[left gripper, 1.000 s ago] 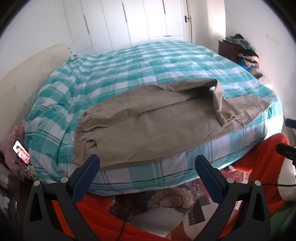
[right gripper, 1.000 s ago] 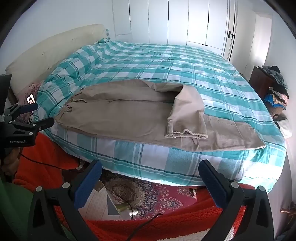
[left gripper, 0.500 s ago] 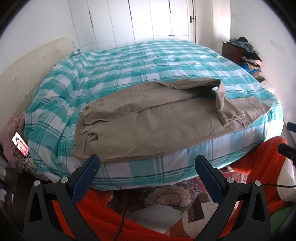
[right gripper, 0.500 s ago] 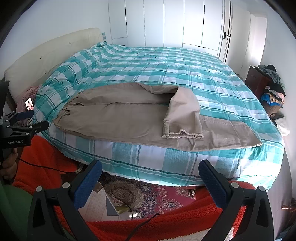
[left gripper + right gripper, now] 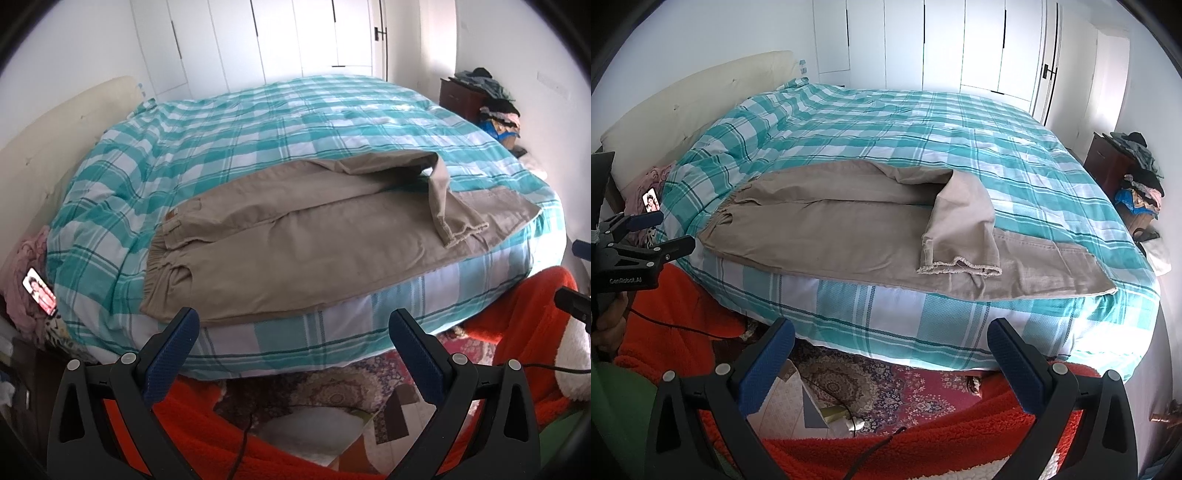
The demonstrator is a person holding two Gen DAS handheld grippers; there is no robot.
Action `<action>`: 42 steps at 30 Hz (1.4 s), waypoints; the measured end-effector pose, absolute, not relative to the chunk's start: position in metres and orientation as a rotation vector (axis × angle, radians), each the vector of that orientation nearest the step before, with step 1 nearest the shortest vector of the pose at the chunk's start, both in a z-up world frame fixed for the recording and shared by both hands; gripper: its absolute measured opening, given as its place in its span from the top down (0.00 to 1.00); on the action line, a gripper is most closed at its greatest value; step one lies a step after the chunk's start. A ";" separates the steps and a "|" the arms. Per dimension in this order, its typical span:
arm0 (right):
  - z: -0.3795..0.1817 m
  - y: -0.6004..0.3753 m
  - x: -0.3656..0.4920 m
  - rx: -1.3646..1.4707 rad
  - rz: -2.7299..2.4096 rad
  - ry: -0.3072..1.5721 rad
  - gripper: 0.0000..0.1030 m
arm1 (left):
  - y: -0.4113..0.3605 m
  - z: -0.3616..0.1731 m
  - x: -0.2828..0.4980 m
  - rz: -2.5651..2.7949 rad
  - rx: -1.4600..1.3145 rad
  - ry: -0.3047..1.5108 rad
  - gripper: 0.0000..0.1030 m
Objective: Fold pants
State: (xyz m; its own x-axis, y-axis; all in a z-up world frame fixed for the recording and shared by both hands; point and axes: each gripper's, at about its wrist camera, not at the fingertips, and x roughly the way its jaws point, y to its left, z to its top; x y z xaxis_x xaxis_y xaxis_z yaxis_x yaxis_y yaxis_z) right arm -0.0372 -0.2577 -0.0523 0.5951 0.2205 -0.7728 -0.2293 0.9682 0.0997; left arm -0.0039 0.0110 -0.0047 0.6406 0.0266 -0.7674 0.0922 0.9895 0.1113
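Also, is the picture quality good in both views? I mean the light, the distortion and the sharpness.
Left wrist view: strong fisheye bulges the bed, dark corners, pants sharp. Right wrist view: same curving, bright glare washes out the wardrobe doors and the bed's right edge, pants evenly lit.

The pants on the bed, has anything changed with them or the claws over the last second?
Only the viewpoint changed: both cameras rose a little, so the wardrobe doors show more and the bed sits lower in view. The pants lie as before, one leg's hem flopped across the other leg. The left claw and right claw stay open and empty, short of the bed. Nothing was gripped or released.
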 end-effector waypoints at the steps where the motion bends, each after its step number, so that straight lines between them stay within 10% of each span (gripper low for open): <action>1: -0.052 -0.258 -0.037 -0.010 0.263 0.896 0.00 | 0.011 -0.005 -0.003 -0.035 0.146 0.876 0.01; 42: -0.060 -0.254 -0.034 -0.025 0.283 0.930 0.00 | 0.009 -0.009 -0.002 -0.030 0.162 0.885 0.01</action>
